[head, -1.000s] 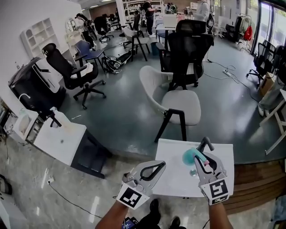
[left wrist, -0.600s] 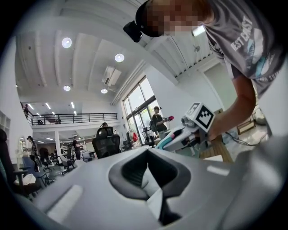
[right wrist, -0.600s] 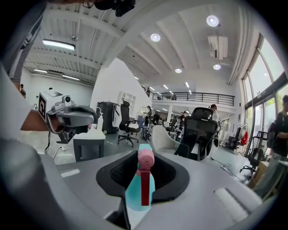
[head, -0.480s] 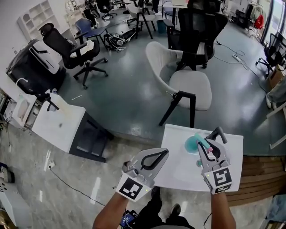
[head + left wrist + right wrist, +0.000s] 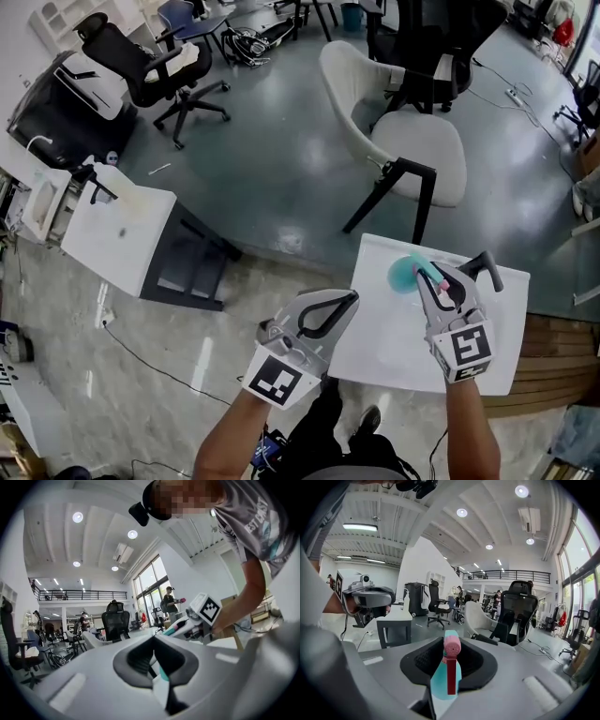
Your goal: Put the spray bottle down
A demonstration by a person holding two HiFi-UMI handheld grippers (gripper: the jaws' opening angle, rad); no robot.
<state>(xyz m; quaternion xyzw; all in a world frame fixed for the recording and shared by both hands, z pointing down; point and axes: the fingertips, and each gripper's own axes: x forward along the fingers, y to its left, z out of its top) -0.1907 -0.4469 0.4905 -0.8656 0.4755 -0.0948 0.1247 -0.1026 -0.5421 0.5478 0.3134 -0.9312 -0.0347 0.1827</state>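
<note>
Open office floor, grey, with a white chair [image 5: 412,141] and a black office chair [image 5: 131,66] well back. A small white table [image 5: 394,349] stands directly below the person. The right gripper [image 5: 427,279] is over the far part of the table top, jaws clamped on a teal spray bottle [image 5: 406,275] with a pink nozzle. Contact between bottle and top cannot be confirmed. The left gripper [image 5: 343,301] is at the table's left edge, jaws together, nothing between them.
</note>
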